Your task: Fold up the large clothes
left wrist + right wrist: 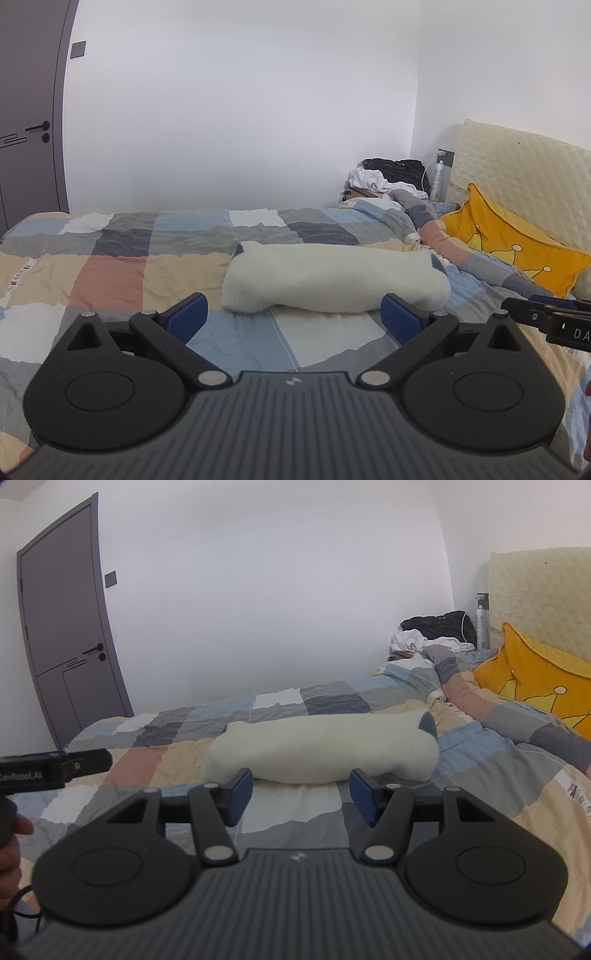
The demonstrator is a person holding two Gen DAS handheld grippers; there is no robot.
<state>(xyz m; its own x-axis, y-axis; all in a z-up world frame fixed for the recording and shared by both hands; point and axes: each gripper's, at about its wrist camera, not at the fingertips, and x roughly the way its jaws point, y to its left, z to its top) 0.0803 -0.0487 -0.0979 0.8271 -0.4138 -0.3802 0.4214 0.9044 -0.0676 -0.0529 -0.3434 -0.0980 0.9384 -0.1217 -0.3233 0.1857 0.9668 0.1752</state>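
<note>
Blue-padded left gripper (293, 315) wide (empty)

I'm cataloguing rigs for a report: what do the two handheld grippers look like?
Both match: the left gripper and right gripper have blue finger pads on black linkage arms with silver pivot pins, round black side housings and a ribbed dark grey body. The left gripper's side carries white "GenRobot.AI" lettering.
</note>
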